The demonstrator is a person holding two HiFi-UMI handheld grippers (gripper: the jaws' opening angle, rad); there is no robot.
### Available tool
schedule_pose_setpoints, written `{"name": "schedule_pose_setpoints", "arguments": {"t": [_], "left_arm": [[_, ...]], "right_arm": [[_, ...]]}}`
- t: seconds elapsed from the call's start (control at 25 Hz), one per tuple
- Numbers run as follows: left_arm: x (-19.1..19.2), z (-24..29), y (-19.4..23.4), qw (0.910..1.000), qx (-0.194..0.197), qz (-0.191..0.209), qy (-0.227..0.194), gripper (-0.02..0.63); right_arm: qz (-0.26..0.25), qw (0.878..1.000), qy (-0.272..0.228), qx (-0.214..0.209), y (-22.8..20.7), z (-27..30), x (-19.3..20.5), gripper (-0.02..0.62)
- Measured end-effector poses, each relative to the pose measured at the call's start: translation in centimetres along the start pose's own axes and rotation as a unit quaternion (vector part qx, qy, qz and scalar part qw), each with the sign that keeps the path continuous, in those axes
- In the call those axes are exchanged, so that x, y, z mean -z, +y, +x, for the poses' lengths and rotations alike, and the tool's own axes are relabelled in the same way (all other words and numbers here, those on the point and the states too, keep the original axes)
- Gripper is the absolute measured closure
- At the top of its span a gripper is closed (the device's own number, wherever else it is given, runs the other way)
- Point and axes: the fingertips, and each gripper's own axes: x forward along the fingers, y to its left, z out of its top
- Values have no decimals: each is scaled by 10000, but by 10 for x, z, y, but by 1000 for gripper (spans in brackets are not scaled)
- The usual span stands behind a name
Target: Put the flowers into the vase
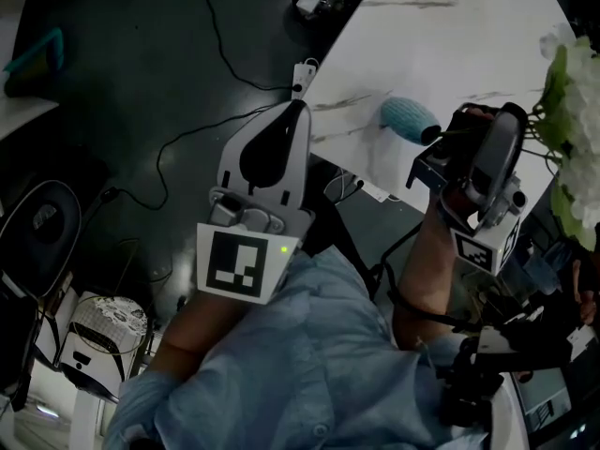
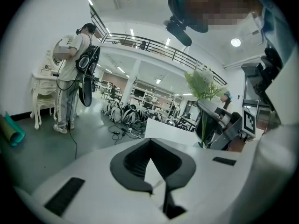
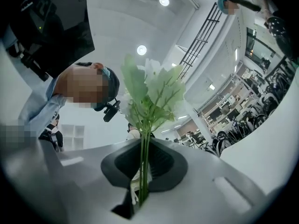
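Right gripper view confirms your right gripper (image 3: 140, 190) has its fingers pinching the green stems of the flowers (image 3: 149, 90); white blooms and leaves stand up beyond the tips. Left gripper view shows your left gripper (image 2: 154, 190) with its fingers pressed together on nothing. Head view places the teal vase (image 1: 410, 120) on the white marbled surface (image 1: 450, 36), near its near edge and just beside the right gripper. The left gripper hangs off the surface's corner, over the dark floor (image 1: 141, 82).

Head view dim; gripper views bright w/ fisheye edges.
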Motion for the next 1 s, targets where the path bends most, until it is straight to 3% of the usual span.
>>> {"name": "schedule_pose_setpoints", "arguments": {"t": [0.36,0.72,0.92,1.0], "left_arm": [[2,-4,-9,9999,107,64,19,601],[6,-6,-21,9997,201,120,-35,601],[5,-12,-28,9995,204,195,-130,601],[3,-15,-33,9992,267,229,-175,601]], "right_arm": [[-169,9993,295,176,-1,-16,18,581],[-577,9934,903,407,-7,-42,50,569],[-814,9872,1314,404,-2,-46,65,533],[-842,9848,1468,385,-1,-49,72,490]]}}
